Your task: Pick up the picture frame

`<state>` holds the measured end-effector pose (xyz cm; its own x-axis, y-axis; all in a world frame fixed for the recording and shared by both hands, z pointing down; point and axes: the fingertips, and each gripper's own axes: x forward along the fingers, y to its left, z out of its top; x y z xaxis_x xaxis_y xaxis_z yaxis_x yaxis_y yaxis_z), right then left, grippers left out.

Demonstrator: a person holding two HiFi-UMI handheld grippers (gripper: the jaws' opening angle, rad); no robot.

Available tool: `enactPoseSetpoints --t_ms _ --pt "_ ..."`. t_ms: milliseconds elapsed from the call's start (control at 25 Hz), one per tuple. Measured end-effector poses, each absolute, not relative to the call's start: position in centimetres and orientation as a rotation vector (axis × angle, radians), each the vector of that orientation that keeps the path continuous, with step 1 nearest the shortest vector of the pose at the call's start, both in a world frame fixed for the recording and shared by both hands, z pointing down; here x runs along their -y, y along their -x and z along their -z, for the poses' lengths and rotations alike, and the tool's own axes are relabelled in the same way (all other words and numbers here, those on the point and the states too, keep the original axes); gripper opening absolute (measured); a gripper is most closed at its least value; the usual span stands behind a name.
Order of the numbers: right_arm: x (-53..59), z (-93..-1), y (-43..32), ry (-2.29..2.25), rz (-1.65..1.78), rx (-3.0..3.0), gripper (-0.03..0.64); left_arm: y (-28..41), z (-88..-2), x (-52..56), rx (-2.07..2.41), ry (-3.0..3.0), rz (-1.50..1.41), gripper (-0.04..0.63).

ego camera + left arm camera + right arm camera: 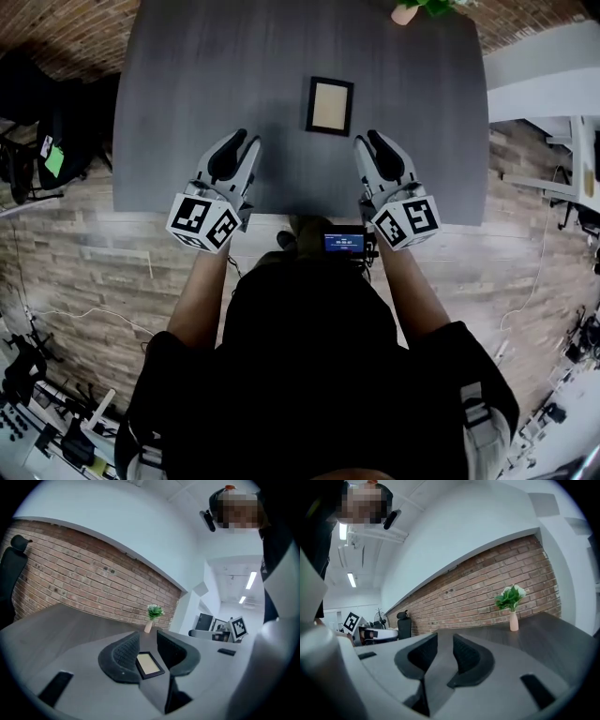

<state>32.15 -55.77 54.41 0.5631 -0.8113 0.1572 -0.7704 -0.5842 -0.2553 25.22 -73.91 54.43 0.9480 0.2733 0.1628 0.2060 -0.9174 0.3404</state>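
A small black picture frame [329,105] with a tan insert lies flat on the dark grey table [187,84], toward the far middle. My left gripper [247,141] hovers over the table, near and left of the frame, open and holding nothing. My right gripper [367,139] mirrors it, near and right of the frame, also open and holding nothing. In the left gripper view the picture frame [149,664] shows through the gap of the left gripper [147,648], still some way ahead. The right gripper [444,654] points past the frame, which that view does not show.
A small plant in a pale vase [412,11] stands at the table's far edge, against a brick wall [487,602]. A black office chair [37,122] stands left of the table and a white desk [544,75] to the right. The table's near edge is under my wrists.
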Motion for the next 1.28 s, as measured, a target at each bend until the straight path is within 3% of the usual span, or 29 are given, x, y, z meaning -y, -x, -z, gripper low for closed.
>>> enactPoseSetpoints --t_ms 440,920,1280 --pt "55.3 -60.7 -41.9 2.613 0.652 -1.275 0.107 -35.3 -61.6 71.3 -0.475 -2.651 -0.699 0.117" --pt "56.4 -68.0 -45.4 2.617 0.980 -1.182 0.107 -40.1 -69.7 68.1 -0.621 -2.457 -1.123 0.138" --pt "55.9 -74.2 -44.5 2.514 1.380 -1.177 0.107 -42.3 -73.7 66.1 -0.684 -2.420 -1.262 0.141"
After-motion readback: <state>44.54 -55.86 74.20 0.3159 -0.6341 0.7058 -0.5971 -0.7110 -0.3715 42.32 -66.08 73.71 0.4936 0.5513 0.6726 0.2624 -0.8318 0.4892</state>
